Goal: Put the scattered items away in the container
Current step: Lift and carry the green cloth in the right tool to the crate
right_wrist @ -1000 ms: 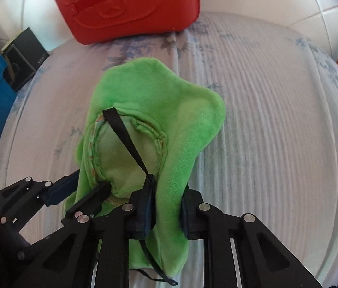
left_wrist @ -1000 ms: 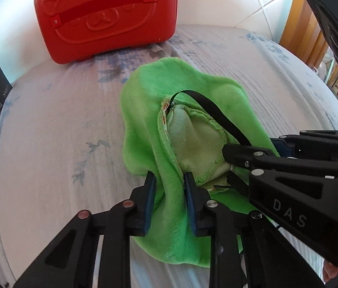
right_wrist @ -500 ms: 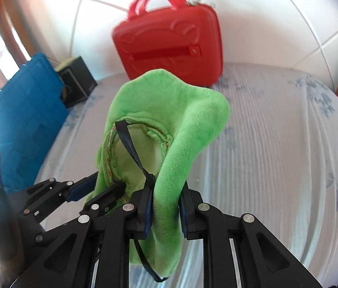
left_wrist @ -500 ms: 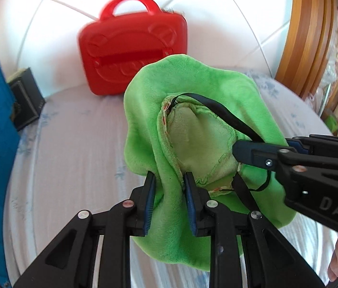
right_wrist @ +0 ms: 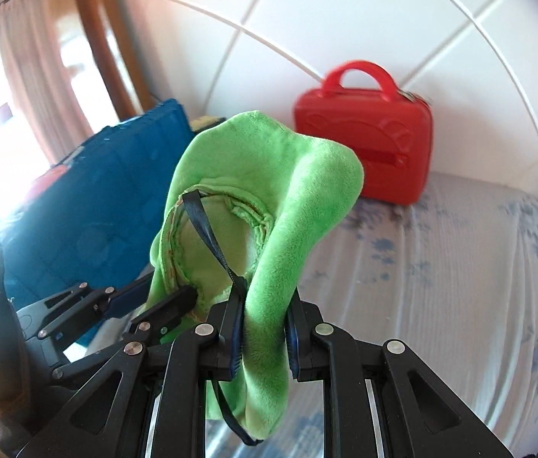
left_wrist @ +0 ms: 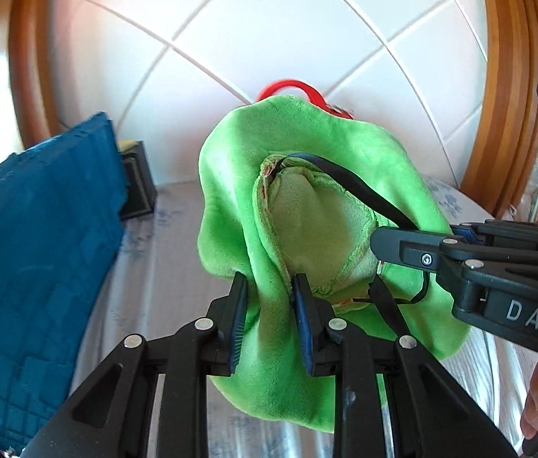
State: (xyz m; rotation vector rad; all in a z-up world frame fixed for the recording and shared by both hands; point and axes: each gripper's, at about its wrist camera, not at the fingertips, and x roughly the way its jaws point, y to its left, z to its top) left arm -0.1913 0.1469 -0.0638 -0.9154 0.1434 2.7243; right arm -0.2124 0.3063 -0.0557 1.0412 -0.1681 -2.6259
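2 grippers (left_wrist: 269, 301) (right_wrist: 265, 328) on green hat (left_wrist: 307, 175); red case (right_wrist: 364, 145) right-view only.

Blue quilted cushion (left_wrist: 36, 259) beside a black box (left_wrist: 139, 183) (partly hidden).

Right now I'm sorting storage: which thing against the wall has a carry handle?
The red hard-shell case, topped by a loop handle; the blue quilted cushion has none.

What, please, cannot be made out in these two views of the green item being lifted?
- Red case: left wrist view shows only its handle; the green plush item hides the body.
- Black box: mostly behind the blue cushion.
- Whether the case is open: only its closed-looking front shows.
- What the plush item is: bunched in both hand-held grippers.
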